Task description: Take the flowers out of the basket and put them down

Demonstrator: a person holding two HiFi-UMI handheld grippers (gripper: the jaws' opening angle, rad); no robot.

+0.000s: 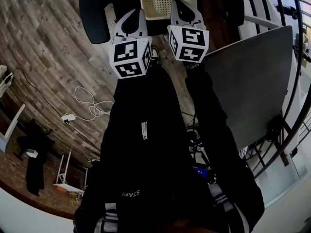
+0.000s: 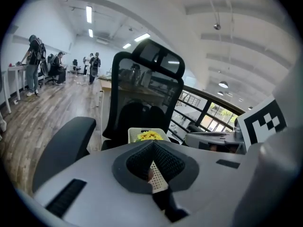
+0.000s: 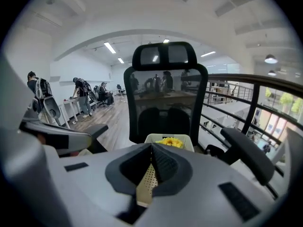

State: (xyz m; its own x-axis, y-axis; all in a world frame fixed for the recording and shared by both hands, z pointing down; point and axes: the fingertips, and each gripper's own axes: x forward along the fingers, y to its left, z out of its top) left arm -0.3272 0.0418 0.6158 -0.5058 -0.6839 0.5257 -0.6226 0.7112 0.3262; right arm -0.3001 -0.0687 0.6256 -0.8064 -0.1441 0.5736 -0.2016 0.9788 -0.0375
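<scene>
Office chair [image 3: 165,103], cream basket [image 3: 151,138], yellow flowers [image 3: 171,141]

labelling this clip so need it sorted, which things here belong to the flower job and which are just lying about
Part of the job:
basket
yellow flowers in it
left gripper, shut and empty
right gripper, shut and empty

Just lying about:
office chair
grey table
white cable on the floor
</scene>
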